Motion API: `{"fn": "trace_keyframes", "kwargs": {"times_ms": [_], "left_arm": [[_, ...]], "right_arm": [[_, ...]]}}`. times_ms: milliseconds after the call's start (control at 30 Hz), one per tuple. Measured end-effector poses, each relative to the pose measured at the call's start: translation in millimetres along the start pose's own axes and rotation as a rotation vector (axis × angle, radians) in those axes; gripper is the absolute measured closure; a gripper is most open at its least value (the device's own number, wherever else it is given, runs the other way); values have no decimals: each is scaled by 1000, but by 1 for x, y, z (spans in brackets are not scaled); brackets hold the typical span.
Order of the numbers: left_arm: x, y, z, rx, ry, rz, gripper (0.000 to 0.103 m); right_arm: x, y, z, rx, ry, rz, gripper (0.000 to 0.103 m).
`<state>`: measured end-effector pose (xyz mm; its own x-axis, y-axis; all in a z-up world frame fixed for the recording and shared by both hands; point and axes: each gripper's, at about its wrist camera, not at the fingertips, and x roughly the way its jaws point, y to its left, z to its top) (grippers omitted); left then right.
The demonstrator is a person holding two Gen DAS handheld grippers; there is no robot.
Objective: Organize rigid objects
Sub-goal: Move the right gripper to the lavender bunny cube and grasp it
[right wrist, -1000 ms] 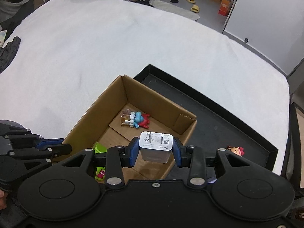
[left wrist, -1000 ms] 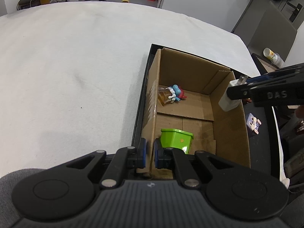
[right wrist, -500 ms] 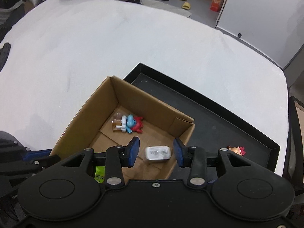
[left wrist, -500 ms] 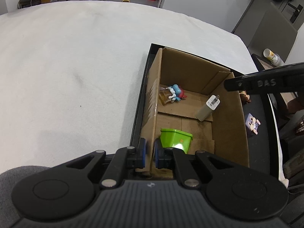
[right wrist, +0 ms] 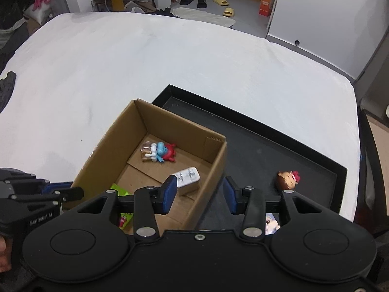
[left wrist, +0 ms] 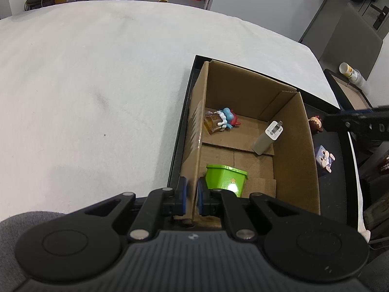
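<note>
An open cardboard box (left wrist: 295, 150) (right wrist: 175, 126) stands in a black tray (right wrist: 255, 150). Inside lie a white charger plug (left wrist: 267, 137) (right wrist: 187, 177), a blue and red figurine (left wrist: 225, 121) (right wrist: 160, 152) and a green tub (left wrist: 225, 178) (right wrist: 121, 192). My left gripper (left wrist: 192, 196) is shut on the box's near left wall. My right gripper (right wrist: 199, 192) is open and empty above the box's right wall; its finger shows in the left wrist view (left wrist: 359, 124).
On the tray to the right of the box lie a brown-haired doll head (left wrist: 316, 124) (right wrist: 288, 178) and a purple cube toy (left wrist: 323, 159). The tray rests on a white bed (left wrist: 97, 85). Chairs and a cup (left wrist: 351, 73) stand beyond the right edge.
My right gripper opened and let the white charger plug fall into the box, then drew back to the right. The left gripper kept its grip on the box wall.
</note>
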<state>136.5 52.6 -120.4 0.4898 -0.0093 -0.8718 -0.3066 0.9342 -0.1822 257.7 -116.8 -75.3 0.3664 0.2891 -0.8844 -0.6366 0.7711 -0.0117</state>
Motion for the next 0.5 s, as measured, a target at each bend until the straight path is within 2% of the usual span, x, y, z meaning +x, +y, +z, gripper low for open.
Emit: {"fn": "trace_keyframes", "kwargs": {"times_ms": [500], "left_arm": [[1,-4,-1,8,-1,24,95]], "right_arm": [[7,-53,-46,172,32,-16,51]]}}
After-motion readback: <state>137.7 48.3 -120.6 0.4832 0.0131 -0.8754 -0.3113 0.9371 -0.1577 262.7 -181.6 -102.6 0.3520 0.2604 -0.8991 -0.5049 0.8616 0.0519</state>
